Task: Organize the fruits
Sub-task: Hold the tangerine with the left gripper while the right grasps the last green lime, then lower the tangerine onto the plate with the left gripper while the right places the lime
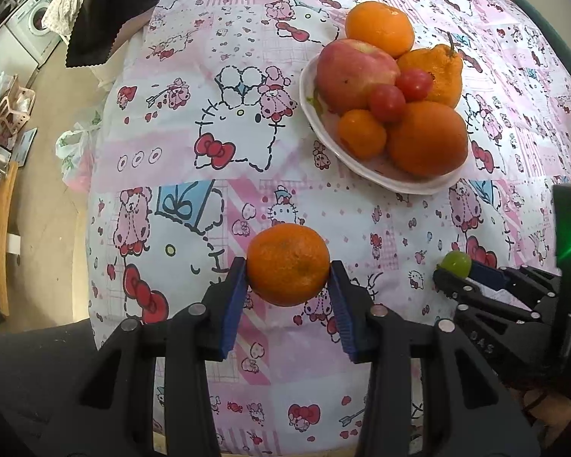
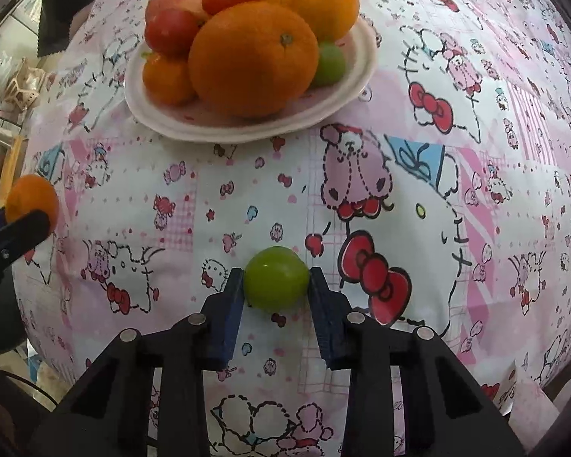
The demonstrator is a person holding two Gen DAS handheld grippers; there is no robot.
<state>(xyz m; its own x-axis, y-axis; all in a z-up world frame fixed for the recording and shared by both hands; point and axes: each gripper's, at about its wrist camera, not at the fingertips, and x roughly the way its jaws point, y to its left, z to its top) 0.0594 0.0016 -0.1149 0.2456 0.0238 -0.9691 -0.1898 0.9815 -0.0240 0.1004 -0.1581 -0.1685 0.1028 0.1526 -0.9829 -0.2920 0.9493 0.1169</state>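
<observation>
- The left gripper (image 1: pixel 288 266) is closed on a mandarin (image 1: pixel 287 264), its blue pads pressing the fruit from both sides, above the near part of the desk (image 1: pixel 171 198).
- The right gripper (image 2: pixel 276 282) pinches a small green fruit (image 2: pixel 276 283) between its pads, narrowly spread; it sits to the right of the left gripper, well apart.
- A Hello Kitty cloth (image 2: pixel 437 190) covers the desk between the grippers and the plate.
- Farther off stands a white plate (image 2: pixel 358 72), heaped with a large orange (image 2: pixel 253 57), a smaller mandarin (image 2: pixel 165 76), two red tomatoes (image 2: pixel 169 30), an apple (image 1: pixel 352 74) and another green fruit (image 2: pixel 329 63) on its right side.
- Far left, a black cloth (image 1: pixel 110 11) hangs over the desk edge.
</observation>
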